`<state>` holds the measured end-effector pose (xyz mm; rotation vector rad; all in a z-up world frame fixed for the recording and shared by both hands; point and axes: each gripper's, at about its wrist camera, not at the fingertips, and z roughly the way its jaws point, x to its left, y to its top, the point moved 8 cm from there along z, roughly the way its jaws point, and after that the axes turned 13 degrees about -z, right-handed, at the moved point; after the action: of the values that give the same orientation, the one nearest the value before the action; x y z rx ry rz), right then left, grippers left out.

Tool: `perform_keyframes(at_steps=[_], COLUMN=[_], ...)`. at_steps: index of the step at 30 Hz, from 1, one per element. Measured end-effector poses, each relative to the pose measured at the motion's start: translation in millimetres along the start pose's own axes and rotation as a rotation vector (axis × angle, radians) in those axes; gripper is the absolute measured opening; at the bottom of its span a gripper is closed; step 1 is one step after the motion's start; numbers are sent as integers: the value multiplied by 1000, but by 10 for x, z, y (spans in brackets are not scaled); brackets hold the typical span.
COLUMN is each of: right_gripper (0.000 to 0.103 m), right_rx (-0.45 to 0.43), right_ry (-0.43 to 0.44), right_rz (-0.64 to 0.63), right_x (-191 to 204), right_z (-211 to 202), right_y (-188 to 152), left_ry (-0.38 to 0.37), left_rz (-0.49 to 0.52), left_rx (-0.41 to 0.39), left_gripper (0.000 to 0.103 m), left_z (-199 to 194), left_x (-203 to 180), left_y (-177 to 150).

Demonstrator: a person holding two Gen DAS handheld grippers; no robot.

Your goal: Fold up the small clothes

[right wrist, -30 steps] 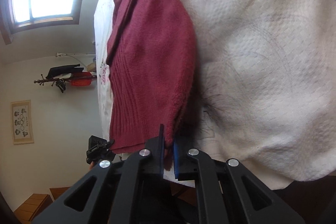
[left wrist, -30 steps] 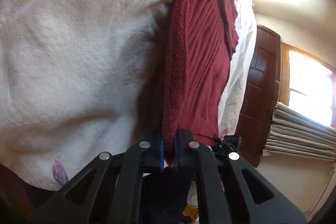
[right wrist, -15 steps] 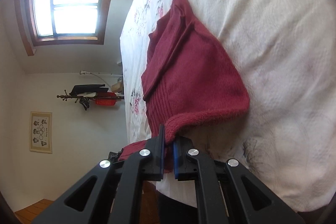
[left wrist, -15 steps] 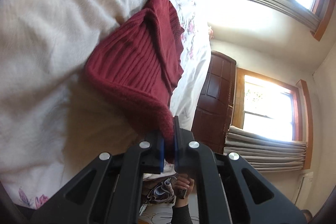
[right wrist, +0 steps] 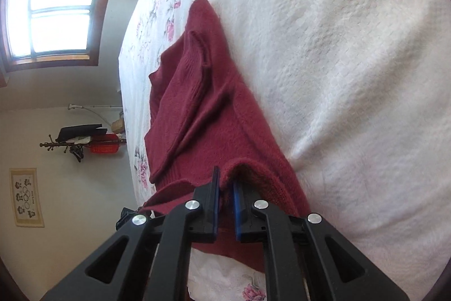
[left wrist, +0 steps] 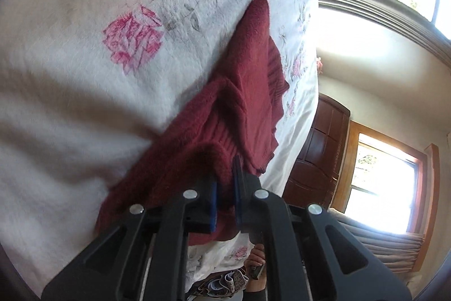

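A dark red knitted sweater (left wrist: 248, 92) lies on a white bedspread with pink flowers (left wrist: 84, 92). Its near hem is doubled over onto the body. My left gripper (left wrist: 225, 182) is shut on one corner of that hem, cloth pinched between the blue pads. In the right wrist view the same sweater (right wrist: 208, 109) stretches away over the bedspread (right wrist: 352, 61), and my right gripper (right wrist: 225, 191) is shut on the other hem corner. The far end of the sweater rests flat on the bed.
The bed edge runs close beside the sweater in both views. Past it are a dark wooden door (left wrist: 318, 154), windows (right wrist: 53, 16), a coat rack (right wrist: 81, 143) and a framed picture (right wrist: 26, 196). A person's hand (left wrist: 256, 261) shows below the left gripper.
Both grippers have carried the hem forward over the sweater and lowered it, so the garment now folds onto itself instead of hanging stretched from the fingers.
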<state>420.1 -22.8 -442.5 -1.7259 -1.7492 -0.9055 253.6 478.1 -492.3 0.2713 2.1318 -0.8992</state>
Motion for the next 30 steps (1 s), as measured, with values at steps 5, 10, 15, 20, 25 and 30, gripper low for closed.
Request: perform_keyframes(at_steps=[5,10,15,20,25,30], right_gripper=[45,45,45,45,37,28], right_rx=[-10,-19,20,48,56,44], right_ry=[67,-31,-244,-394,-455,-465], right_rz=[-44,-240,-475,-662,-762,-821], right_x=[151,316,282,216,272,372], right_z=[-110,-326,-219,-45,42,55], right_y=[98,98,4,-155,-247,-282], left_ry=[15,185,393,509,539,541], left_rz=[166,412,545,686,769,827], left_rx=[-82,-105,-85,-76,-98,-110], left_gripper=[72,74,74,73,8,7], left_z=[-236,-226,80,336,333,304], left_x=[-285,-523,-461,-464,-450,-434], left_y=[-13,-143,-87,-136,-245,-299])
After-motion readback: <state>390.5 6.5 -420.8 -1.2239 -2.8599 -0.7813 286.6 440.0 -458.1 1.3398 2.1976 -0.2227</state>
